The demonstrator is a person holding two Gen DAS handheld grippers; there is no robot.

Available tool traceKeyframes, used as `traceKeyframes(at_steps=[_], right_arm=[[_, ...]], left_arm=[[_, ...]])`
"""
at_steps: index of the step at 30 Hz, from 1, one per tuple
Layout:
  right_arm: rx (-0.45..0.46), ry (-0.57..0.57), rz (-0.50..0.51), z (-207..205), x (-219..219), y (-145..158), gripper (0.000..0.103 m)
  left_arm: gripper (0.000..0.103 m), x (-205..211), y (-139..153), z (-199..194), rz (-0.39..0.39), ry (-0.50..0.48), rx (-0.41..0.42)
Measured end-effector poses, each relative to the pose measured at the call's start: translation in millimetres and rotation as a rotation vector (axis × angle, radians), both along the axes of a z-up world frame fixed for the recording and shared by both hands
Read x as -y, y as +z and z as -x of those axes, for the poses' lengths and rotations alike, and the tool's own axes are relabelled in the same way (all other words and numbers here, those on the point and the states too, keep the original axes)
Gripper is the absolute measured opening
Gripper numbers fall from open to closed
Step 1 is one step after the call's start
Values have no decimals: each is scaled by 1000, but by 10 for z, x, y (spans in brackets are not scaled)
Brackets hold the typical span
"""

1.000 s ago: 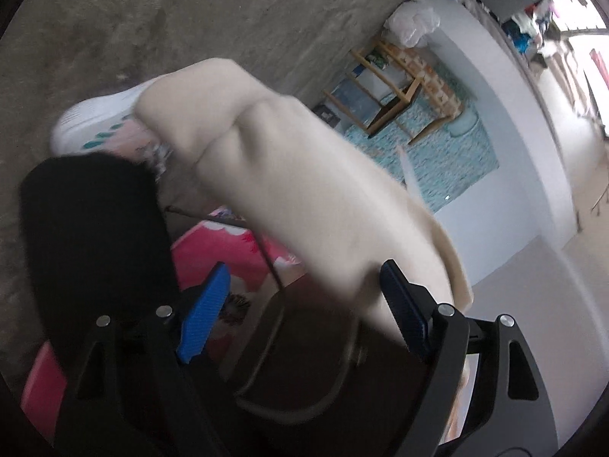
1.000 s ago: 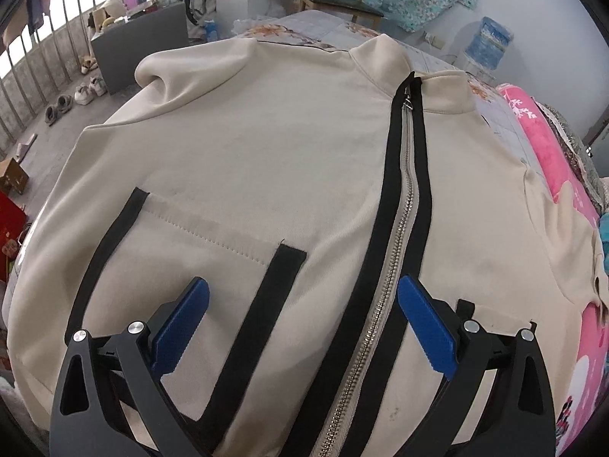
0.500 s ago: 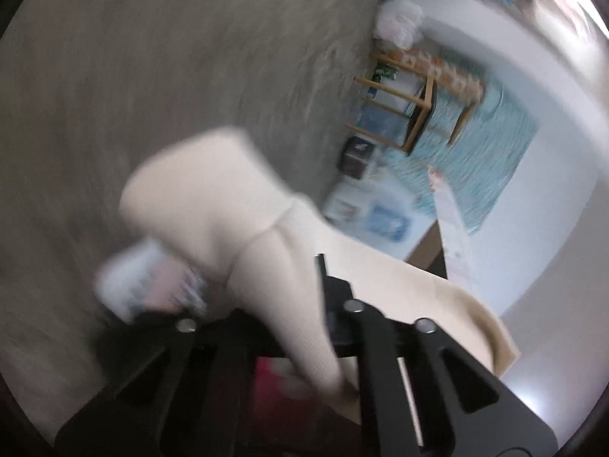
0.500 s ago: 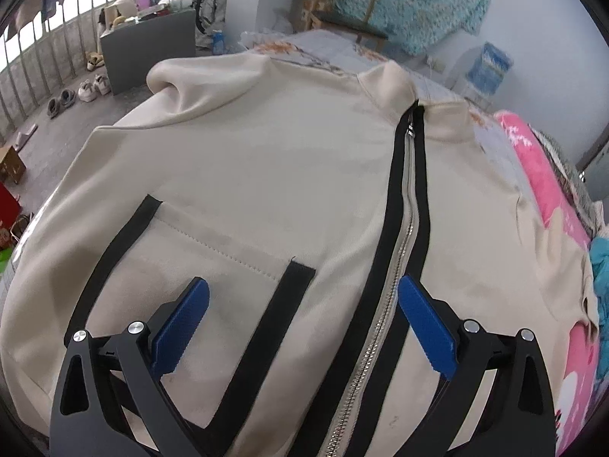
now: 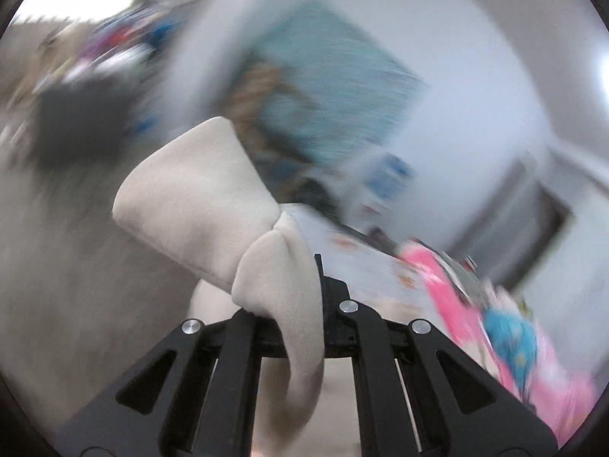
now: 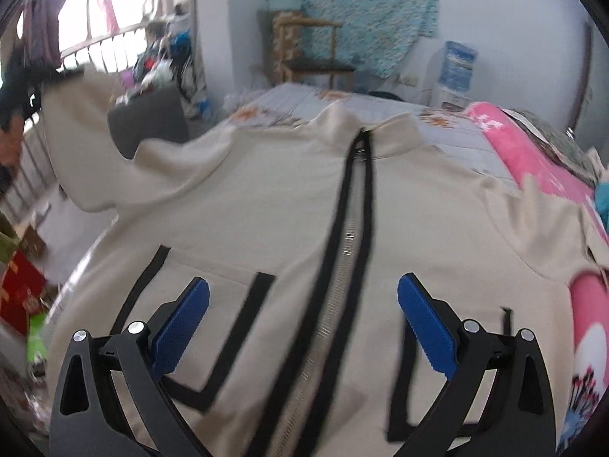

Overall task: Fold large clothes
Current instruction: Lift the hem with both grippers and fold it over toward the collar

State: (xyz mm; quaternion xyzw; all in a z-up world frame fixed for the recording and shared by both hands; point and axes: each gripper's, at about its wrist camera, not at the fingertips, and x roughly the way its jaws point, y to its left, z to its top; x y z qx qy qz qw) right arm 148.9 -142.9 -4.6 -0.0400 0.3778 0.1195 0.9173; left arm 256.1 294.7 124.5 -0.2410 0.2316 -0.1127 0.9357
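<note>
The left gripper (image 5: 304, 304) has its jaws closed tight on the cuff end of the sleeve (image 5: 201, 205), the cream cloth bunched between them and hanging down over the black frame. The right gripper (image 6: 304, 327) stands with its jaws wide apart, its blue pads (image 6: 182, 327) hovering empty above the lower front of the jacket.

The bed (image 6: 304, 99), with its pale flowered sheet, carries everything. A pink blanket (image 6: 533, 167) runs along its right edge. The cream jacket (image 6: 266, 205) lies face up across the near half of the bed, collar toward the far edge and hem toward the near edge. Its black-bordered zipper (image 6: 342, 251) runs down the middle, with black pocket trim to either side.

A second ago the left jaws were open around the sleeve as it hung off the left edge of the bed toward the floor. They have since closed on the cuff, and the left view now sweeps in heavy blur across the room toward the bed. In the right view, the sleeve is lifted clear of the left edge and stretches up and away from the shoulder. The right gripper has drawn back a little and tilted up, so more of the room shows.

This reads as the first fold getting under way, the sleeve being carried inward to lie across the chest. The body folds are still to do.
</note>
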Motion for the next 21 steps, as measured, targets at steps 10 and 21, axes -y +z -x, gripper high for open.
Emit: traceKeyframes(at_steps=[10, 21], right_arm=[[86, -205, -97, 633, 1265, 404, 97], [-55, -238, -28, 385, 1770, 141, 97]], left_arm=[[62, 3009, -384, -68, -267, -410, -135], [78, 2929, -1441, 707, -361, -260, -355]])
